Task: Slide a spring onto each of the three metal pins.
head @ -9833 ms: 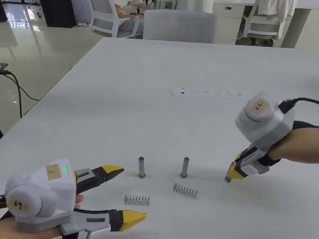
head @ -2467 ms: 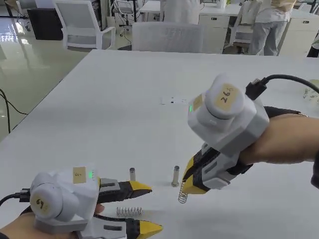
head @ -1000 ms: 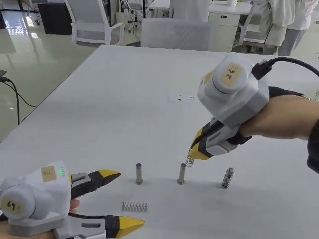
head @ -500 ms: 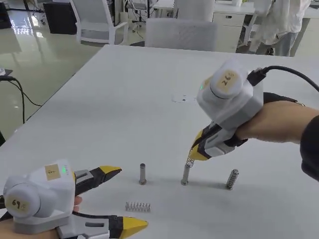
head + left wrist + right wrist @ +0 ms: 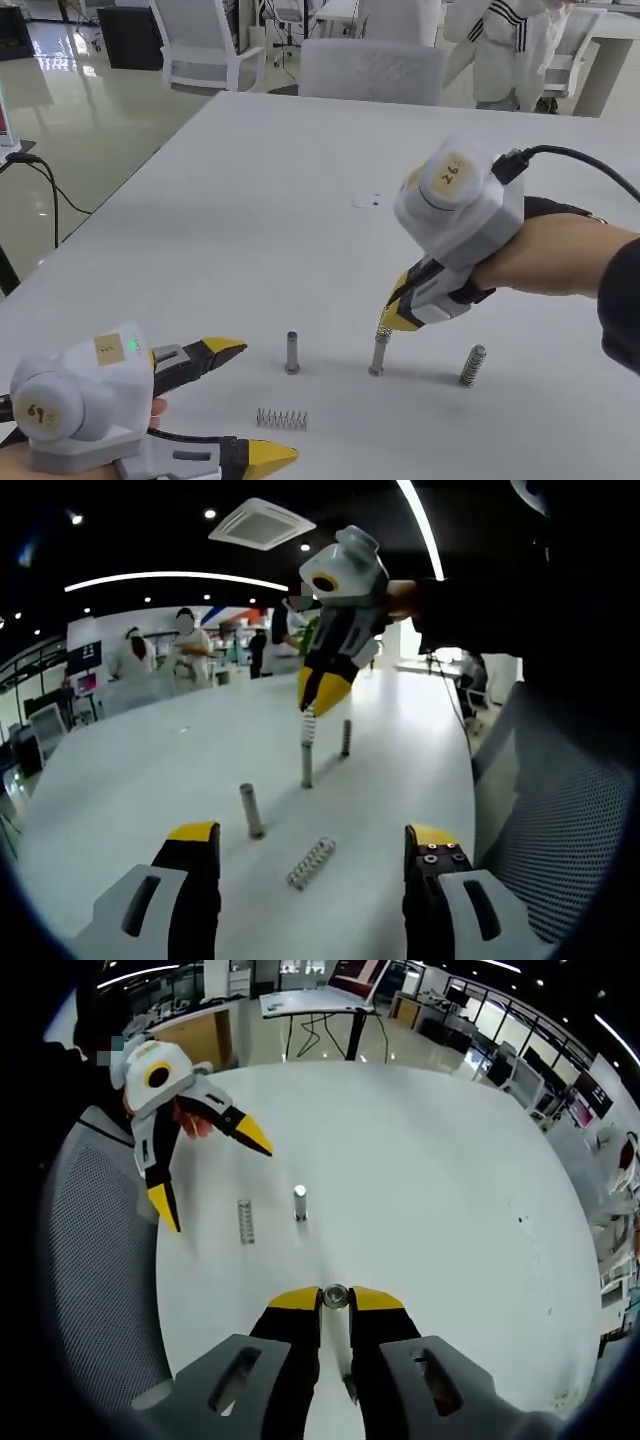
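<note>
My right gripper (image 5: 393, 322) is shut on a spring (image 5: 383, 334) and holds it upright on the top of the middle metal pin (image 5: 377, 357). In the right gripper view the spring's round end (image 5: 335, 1295) sits between the closed yellow fingertips. The right pin carries a spring (image 5: 472, 366) around it. The left pin (image 5: 292, 353) stands bare. A loose spring (image 5: 281, 419) lies flat in front of it. My left gripper (image 5: 250, 402) rests open near the table's front edge, and the loose spring (image 5: 312, 862) lies just ahead of its jaws.
A white socket strip (image 5: 367, 200) is set into the white table (image 5: 250, 200) farther back. Grey chairs (image 5: 372, 72) stand at the far edge, with a person in white (image 5: 500, 50) behind them. The table's left edge drops to a glossy floor.
Since the earliest frame a spring went onto the right pin and my right gripper picked up a second one. In the last second it lowered that spring onto the middle pin's top.
</note>
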### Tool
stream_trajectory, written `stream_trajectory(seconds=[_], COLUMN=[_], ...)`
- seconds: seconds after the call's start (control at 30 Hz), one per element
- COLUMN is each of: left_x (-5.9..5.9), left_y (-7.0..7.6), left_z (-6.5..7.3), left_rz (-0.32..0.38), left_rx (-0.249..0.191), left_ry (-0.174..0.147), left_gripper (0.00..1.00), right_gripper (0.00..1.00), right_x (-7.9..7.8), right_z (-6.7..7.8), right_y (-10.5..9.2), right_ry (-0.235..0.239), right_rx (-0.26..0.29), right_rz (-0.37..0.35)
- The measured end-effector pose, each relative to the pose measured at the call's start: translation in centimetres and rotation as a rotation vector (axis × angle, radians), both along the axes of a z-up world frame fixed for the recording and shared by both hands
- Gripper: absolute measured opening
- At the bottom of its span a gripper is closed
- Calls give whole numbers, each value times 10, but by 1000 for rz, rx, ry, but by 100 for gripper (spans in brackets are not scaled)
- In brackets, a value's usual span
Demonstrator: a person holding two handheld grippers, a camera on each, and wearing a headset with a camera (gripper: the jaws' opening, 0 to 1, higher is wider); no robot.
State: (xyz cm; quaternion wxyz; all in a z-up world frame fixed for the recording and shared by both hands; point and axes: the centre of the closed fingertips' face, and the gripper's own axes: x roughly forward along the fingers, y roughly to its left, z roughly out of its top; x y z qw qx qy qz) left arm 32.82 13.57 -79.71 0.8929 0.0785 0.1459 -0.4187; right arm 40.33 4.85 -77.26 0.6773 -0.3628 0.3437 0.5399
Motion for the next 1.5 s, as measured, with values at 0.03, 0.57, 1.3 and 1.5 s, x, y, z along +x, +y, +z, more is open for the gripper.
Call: stream_trajectory(seconds=[0.03, 0.57, 1.3, 1.5], left_x=[0, 0, 0, 0], left_y=[0, -1, 2, 0], left_z=[0, -1, -3, -2], left_rz=[0, -5, 1, -1], left_rx=[0, 7, 15, 15], left_ry=[0, 1, 3, 1], left_gripper=[70, 69, 69, 69], right_gripper=[8, 8, 8, 8], right_x=[0, 5, 4, 4], right_z=[-1, -25, -51, -52], right_y=[0, 1, -2, -2], right_ry=[0, 25, 44, 36], right_rx=[-2, -19, -41, -44], right_rz=[1, -23, -48, -29])
